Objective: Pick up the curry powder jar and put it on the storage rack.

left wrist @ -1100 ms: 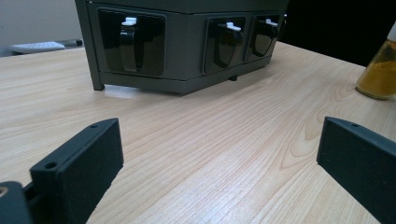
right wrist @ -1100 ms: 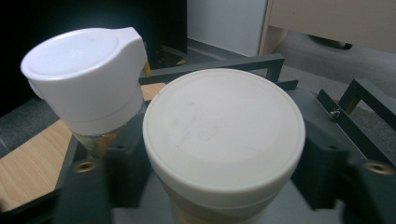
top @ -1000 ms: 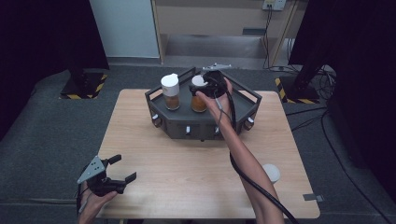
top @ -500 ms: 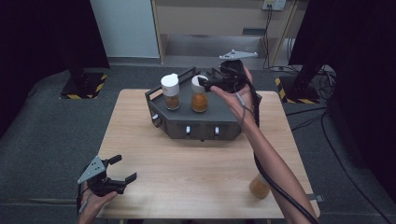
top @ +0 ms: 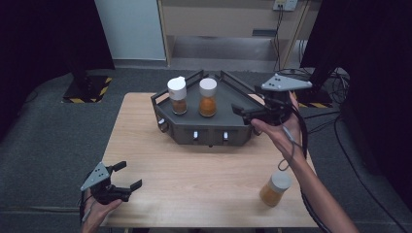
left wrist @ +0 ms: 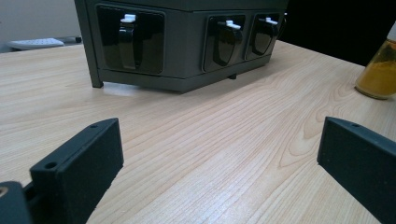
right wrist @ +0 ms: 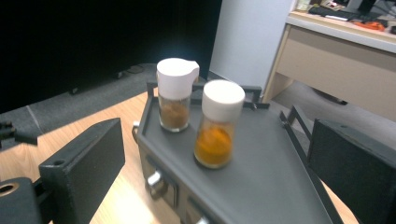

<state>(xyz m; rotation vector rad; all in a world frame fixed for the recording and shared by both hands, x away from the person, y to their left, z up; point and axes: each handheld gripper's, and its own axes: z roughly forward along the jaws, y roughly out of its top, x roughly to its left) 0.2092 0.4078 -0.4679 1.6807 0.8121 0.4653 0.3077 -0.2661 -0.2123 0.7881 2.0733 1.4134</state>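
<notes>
Right hand-held gripper [top: 243,111]: jaws wide with nothing between them, just been opening; it hangs at the right edge of the dark rack [top: 194,130].
Jar on worktop: yellow spice jar [top: 273,189] stands upright near the front right corner, below and behind this hand, well apart.
Jars on rack: orange jar [right wrist: 217,130] and brown jar [right wrist: 174,94], upright, side by side.
Left hand-held gripper [top: 127,175]: wide, empty, farther from the yellow spice jar.
Nearer hand: the right one, I judge.
</notes>
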